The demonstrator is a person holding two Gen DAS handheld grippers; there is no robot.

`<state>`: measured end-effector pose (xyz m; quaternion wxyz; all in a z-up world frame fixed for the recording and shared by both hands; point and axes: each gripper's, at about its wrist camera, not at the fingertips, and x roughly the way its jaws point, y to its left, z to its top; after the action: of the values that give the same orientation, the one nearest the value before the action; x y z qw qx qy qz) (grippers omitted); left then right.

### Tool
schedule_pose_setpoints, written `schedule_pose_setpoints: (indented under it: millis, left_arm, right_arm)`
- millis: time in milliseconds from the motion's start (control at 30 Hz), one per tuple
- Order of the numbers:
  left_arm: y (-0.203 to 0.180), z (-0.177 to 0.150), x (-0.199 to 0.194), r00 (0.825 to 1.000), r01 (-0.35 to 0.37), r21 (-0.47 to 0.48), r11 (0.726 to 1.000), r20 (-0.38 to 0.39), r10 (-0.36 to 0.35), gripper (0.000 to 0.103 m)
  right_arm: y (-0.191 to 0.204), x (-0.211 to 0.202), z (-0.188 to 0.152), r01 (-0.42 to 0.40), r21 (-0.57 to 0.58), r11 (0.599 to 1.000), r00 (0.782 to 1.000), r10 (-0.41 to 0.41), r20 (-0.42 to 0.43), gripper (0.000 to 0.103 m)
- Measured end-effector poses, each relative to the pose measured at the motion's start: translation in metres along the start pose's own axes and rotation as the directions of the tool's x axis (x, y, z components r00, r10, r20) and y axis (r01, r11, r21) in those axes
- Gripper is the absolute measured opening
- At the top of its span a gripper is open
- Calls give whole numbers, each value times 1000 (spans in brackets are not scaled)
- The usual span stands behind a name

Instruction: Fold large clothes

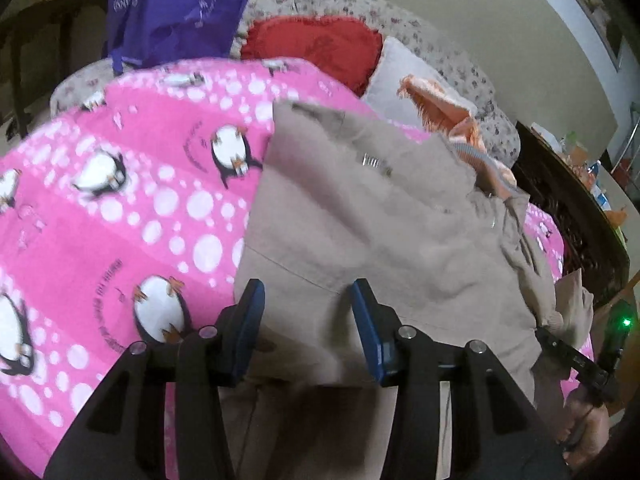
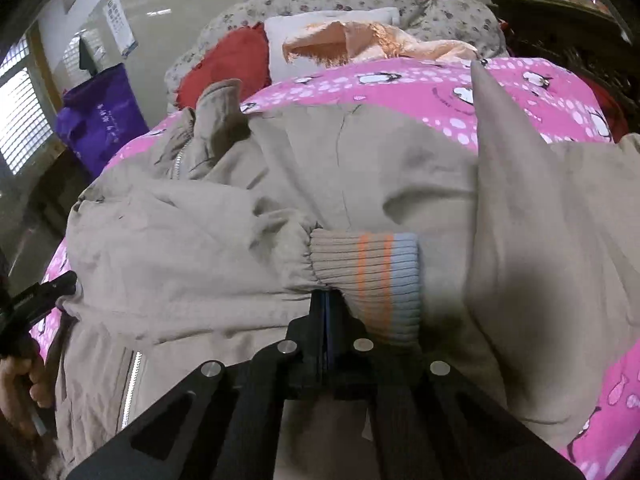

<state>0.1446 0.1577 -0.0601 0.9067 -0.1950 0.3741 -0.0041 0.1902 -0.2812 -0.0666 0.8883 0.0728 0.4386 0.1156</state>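
Observation:
A beige zip jacket [image 1: 360, 216] lies on a pink penguin-print blanket [image 1: 120, 208]. In the left wrist view my left gripper [image 1: 306, 292] is open, its blue pads hovering over the jacket's near edge with nothing between them. In the right wrist view the jacket [image 2: 248, 208] fills the middle, one sleeve folded across the body. My right gripper [image 2: 326, 300] is shut on the sleeve at its ribbed cuff [image 2: 368, 276], which has orange and pale blue stripes. The right gripper also shows at the right edge of the left wrist view [image 1: 548, 330].
A red cushion [image 1: 316, 48], white pillow and orange cloth [image 1: 444, 108] lie by the flowered headboard cushion [image 1: 440, 40]. A purple bag [image 1: 176, 4] hangs at the back left. Dark wooden furniture [image 1: 572, 216] stands at the right.

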Motion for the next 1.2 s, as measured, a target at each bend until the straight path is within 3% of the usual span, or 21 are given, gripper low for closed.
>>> schedule_pose_setpoints:
  millis: [67,100,200,267,367,400,433,600,667,733,767,800,833,900,1067,1133,1200]
  left_arm:
    - [-4,12,-8,999,4,13,1000,39,-5,43]
    - [-5,17,-7,999,7,24,1000,47,-9,44]
    - [-23,38,10,999,-7,83,996,46,3,45]
    - [-26,49,31,1000,-6,73,997,11,5,47]
    - [-24,58,73,992,-110,82,991,-59,115,48]
    - [-22,57,84,985,-140,83,987,-87,147,57]
    - [-17,55,96,976,-162,80,983,-132,172,61]
    - [-26,59,72,982,-159,121,980,-86,170,61]
    - [-32,50,40,993,-115,136,984,-2,116,62]
    - [-38,37,22,996,-85,154,984,36,80,66]
    - [-39,27,17,997,-67,154,986,37,62,66]
    - [-40,22,17,998,-57,151,987,25,54,66]
    - [-38,14,22,999,-43,145,988,-11,45,66]
    - [-37,2,29,995,-59,138,989,-66,69,66]
    - [-32,-26,2,998,-48,161,986,-32,54,66]
    - [-36,-38,-4,998,-57,207,977,-2,58,66]
    - [-36,-53,-5,996,-87,268,959,21,84,66]
  right_arm:
    - [3,-16,4,-46,0,999,998,46,33,0]
    - [5,-28,5,-71,-1,998,996,71,60,8]
    - [10,-46,14,-88,-25,996,988,90,123,15]
    - [9,-31,25,-33,-21,999,996,35,86,21]
    - [-9,11,26,25,16,1000,998,-24,-53,18]
    - [-13,16,23,17,15,1000,998,-17,-55,18]
    - [-13,14,22,16,-10,1000,999,-16,-32,18]
    - [-11,-6,17,0,-44,999,998,-2,-58,19]
    - [-10,-26,14,-16,-20,1000,1000,16,0,22]
    - [0,-47,5,-31,-47,998,996,35,79,35]
    - [6,-47,1,-29,-66,997,996,34,81,50]
    - [13,-41,-4,-21,-94,995,998,27,64,54]
    - [19,-30,-9,-17,-125,992,999,21,29,53]
    - [20,-3,-18,52,-153,987,994,-65,-82,52]
    - [37,-75,-25,25,-153,988,998,-15,66,55]
    - [50,-102,-53,-45,-141,989,996,55,67,68]
    - [68,-111,-86,-104,-175,979,994,110,28,66]
